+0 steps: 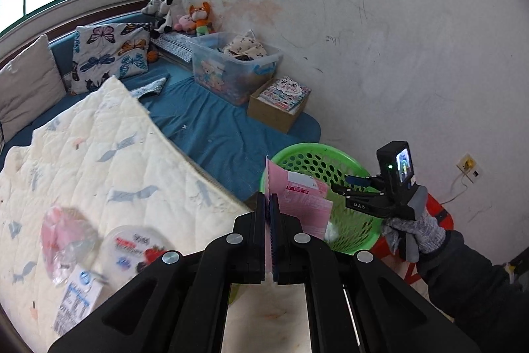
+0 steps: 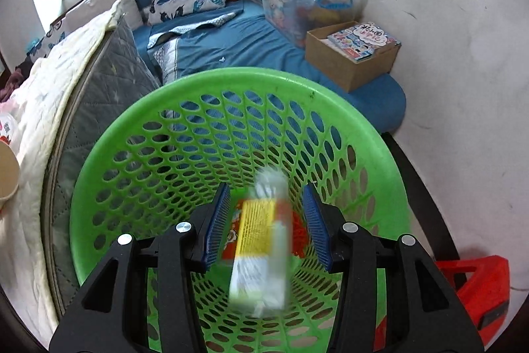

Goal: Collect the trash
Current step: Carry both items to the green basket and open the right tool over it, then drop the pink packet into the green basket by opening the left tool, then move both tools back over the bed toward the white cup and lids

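Note:
My left gripper (image 1: 269,197) is shut on a pink paper packet (image 1: 304,197), held upright beside the green perforated basket (image 1: 307,151). A gloved hand (image 1: 416,234) holds my right gripper (image 1: 340,187) over that basket. In the right wrist view the right gripper (image 2: 267,191) stands open above the basket (image 2: 231,78). A blurred yellow and white packet (image 2: 261,247) is between its blue pads (image 2: 218,220) without touching them. Something red-orange (image 2: 297,234) lies at the basket's bottom. On the cream quilt (image 1: 99,154) lie a round plastic lid (image 1: 132,247), a clear pinkish wrapper (image 1: 62,237) and a white labelled box (image 1: 79,296).
The basket stands on a red stool (image 2: 476,283) by the white wall. On the blue mattress (image 1: 211,128) sit a clear storage bin (image 1: 231,65) and a cardboard box of books (image 1: 277,105). Butterfly pillows (image 1: 109,55) and plush toys (image 1: 185,12) are at the back.

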A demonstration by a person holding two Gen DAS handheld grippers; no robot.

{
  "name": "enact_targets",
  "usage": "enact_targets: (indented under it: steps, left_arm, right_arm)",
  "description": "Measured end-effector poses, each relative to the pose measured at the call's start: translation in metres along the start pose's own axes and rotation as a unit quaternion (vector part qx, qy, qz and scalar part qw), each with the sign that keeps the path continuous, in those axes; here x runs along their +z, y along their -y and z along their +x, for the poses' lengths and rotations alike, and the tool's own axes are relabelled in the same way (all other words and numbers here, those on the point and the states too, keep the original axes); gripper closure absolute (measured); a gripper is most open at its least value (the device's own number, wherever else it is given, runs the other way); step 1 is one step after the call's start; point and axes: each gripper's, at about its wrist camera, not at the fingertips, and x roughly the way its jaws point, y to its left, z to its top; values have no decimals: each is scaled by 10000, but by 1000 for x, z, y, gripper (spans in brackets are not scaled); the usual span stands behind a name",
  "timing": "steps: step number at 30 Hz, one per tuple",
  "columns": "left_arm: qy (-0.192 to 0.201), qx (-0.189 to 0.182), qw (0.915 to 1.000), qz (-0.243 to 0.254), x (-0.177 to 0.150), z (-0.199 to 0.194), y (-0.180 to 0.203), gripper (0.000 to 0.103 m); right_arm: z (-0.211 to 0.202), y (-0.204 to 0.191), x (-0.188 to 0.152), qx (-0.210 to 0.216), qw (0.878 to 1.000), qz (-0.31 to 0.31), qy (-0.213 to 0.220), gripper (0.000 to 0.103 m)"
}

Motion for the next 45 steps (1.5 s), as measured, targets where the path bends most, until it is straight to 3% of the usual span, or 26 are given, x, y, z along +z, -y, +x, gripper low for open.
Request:
enact_targets:
  steps: [14,26,27,28,29,35,45]
  left_arm:
    - [-575,104,9981,219,16,81,35,100]
    - [-936,-59,9956,41,9,115,46,99]
    - [-943,-65,9955,3,8,115,46,93]
    - [-941,-84,9955,-54,6,115,46,83]
    - [-941,-118,9955,-82,5,115,46,80]
    - [-820,-178,9964,-76,-2,101,47,80]
    - [-141,178,9997,86,-28,14,31,72]
  right_arm:
    - [-60,13,-12,124,9986,120,503,51]
    - [-83,13,-25,332,9967,265,699,49]
    - [-84,11,-26,344,9965,280,715,48]
    - [-85,10,-27,349,9963,288,724,48]
    - [-86,9,-28,372,9963,290,720,48]
    - [-94,1,-33,446,9957,292,755,48]
    - [-122,-29,-36,698,9927,118,972,41]
